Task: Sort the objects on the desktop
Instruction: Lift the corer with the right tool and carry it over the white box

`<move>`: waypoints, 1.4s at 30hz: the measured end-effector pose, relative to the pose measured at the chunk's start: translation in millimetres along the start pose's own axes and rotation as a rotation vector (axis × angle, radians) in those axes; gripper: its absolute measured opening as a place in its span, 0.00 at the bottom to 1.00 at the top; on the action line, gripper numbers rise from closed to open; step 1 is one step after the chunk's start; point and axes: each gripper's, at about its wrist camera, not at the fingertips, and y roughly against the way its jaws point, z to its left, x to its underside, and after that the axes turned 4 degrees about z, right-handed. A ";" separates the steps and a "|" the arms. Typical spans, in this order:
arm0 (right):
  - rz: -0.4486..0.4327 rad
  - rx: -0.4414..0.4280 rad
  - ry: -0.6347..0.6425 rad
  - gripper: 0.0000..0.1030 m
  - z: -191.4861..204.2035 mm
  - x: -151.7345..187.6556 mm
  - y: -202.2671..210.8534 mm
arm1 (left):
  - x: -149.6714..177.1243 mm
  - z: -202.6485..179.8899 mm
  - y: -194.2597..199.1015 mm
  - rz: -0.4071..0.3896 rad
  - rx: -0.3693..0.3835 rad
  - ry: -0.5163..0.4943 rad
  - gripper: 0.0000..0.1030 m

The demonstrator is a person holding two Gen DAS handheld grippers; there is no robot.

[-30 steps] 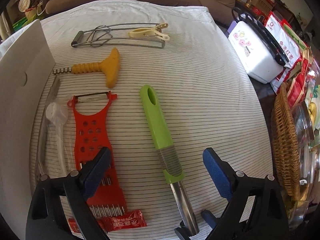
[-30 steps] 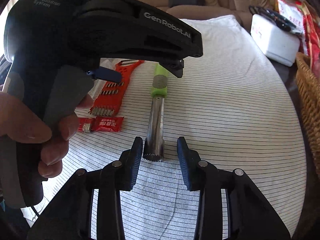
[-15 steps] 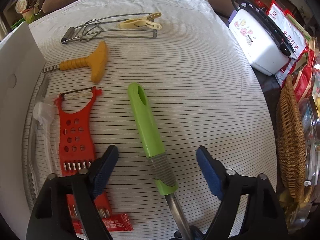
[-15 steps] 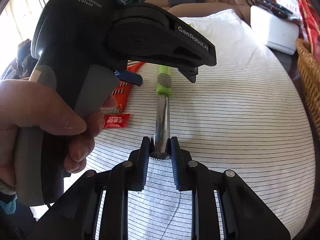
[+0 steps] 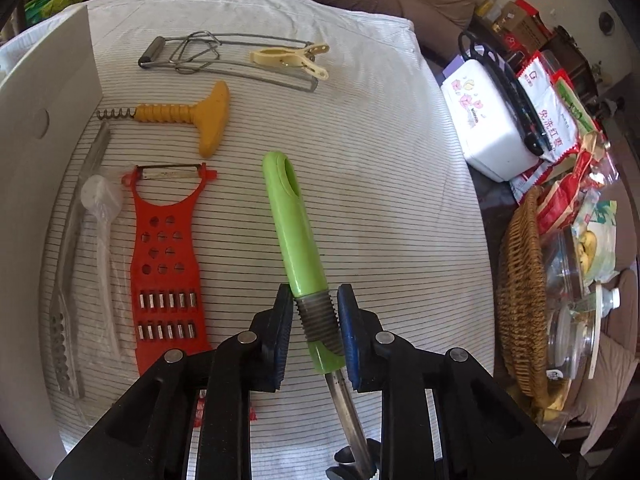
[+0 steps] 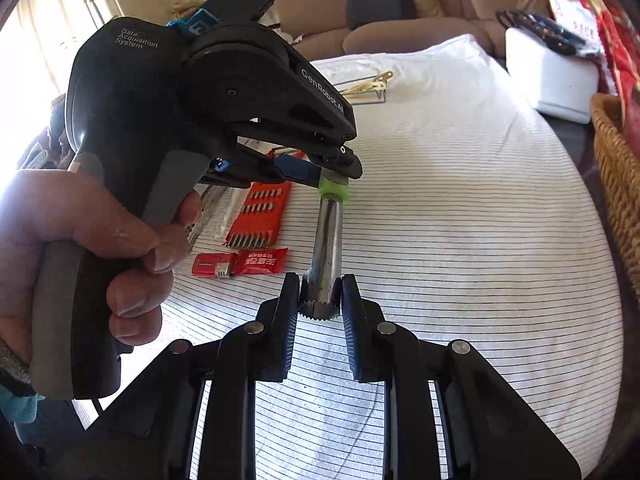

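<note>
On the striped cloth [image 5: 380,200], counted around the one green-handled corer [image 5: 298,236]: to its left, one red grater [image 5: 166,264], one clear plastic spoon [image 5: 100,216] and one pair of metal tongs [image 5: 68,280]. Beyond it, one yellow corkscrew [image 5: 192,114], one wire masher [image 5: 208,58], one cream clothes peg [image 5: 290,60]. Near its metal end, one red sachet [image 6: 260,262]. To its right, one wicker basket [image 5: 520,292], one white box [image 5: 486,120].
</note>
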 end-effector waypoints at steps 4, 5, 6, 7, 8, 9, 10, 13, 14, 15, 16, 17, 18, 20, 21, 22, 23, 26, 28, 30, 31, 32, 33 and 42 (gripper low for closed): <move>-0.023 0.022 0.047 0.19 18.0 -9.9 18.5 | -0.6 -2.3 40.7 -0.048 0.047 -0.018 0.21; -0.032 0.020 0.052 0.19 23.7 -12.7 24.6 | -0.8 -1.9 50.8 -0.062 0.056 -0.022 0.21; -0.041 0.018 0.055 0.19 28.5 -17.2 29.6 | -0.4 -0.3 62.1 -0.076 0.066 -0.021 0.21; -0.051 0.015 0.061 0.19 35.2 -21.3 35.2 | -1.8 4.0 73.9 -0.090 0.076 -0.019 0.21; -0.061 0.014 0.071 0.19 41.9 -26.4 40.2 | -1.7 8.0 85.8 -0.109 0.082 -0.016 0.21; -0.070 0.013 0.085 0.19 47.6 -33.1 42.3 | -2.1 13.5 96.8 -0.124 0.090 -0.010 0.21; -0.076 0.010 0.100 0.19 59.4 -35.5 49.0 | -2.3 20.5 109.5 -0.141 0.100 0.000 0.21; -0.095 0.002 0.164 0.19 96.4 -49.0 61.0 | -2.7 48.7 146.9 -0.192 0.125 0.032 0.21; -0.098 -0.002 0.190 0.19 110.1 -54.0 62.8 | -2.1 60.5 160.3 -0.211 0.129 0.044 0.21; -0.097 -0.007 0.216 0.19 121.5 -59.9 60.2 | -0.4 73.7 173.2 -0.228 0.130 0.057 0.21; -0.096 -0.015 0.241 0.19 137.1 -63.2 59.8 | 0.9 87.8 185.4 -0.246 0.131 0.070 0.21; -0.093 -0.026 0.264 0.19 151.1 -68.4 57.7 | 2.5 103.9 197.3 -0.263 0.131 0.087 0.21; -0.090 -0.040 0.286 0.19 167.0 -73.5 55.2 | 4.3 120.5 208.7 -0.278 0.130 0.105 0.21; -0.080 -0.075 0.325 0.19 197.4 -82.2 47.2 | 8.2 157.4 229.5 -0.307 0.125 0.145 0.21; -0.073 -0.099 0.341 0.19 213.7 -86.4 42.0 | 10.3 176.4 238.7 -0.319 0.121 0.166 0.21; -0.064 -0.126 0.354 0.19 228.0 -91.0 34.7 | 12.8 197.3 248.2 -0.331 0.116 0.191 0.21; -0.053 -0.155 0.368 0.19 243.9 -95.3 27.2 | 15.2 217.0 256.4 -0.342 0.111 0.213 0.21; -0.011 -0.229 0.421 0.19 287.1 -104.4 -2.1 | 23.5 276.3 274.9 -0.365 0.092 0.278 0.21; 0.030 -0.277 0.454 0.19 314.0 -106.7 -24.6 | 29.4 314.1 282.1 -0.374 0.078 0.320 0.21; 0.077 -0.315 0.490 0.19 338.4 -109.1 -48.9 | 35.3 346.3 283.9 -0.379 0.064 0.361 0.21; 0.105 -0.330 0.511 0.19 349.3 -110.3 -62.0 | 38.5 360.8 283.0 -0.381 0.061 0.385 0.21; 0.131 -0.339 0.531 0.19 357.0 -111.6 -75.7 | 41.0 374.5 281.6 -0.381 0.061 0.407 0.21; 0.158 -0.350 0.553 0.19 367.0 -112.2 -87.3 | 43.9 389.1 280.2 -0.383 0.063 0.430 0.21; 0.380 -0.419 0.682 0.18 401.7 -113.1 -163.5 | 63.3 449.4 254.4 -0.356 0.070 0.528 0.19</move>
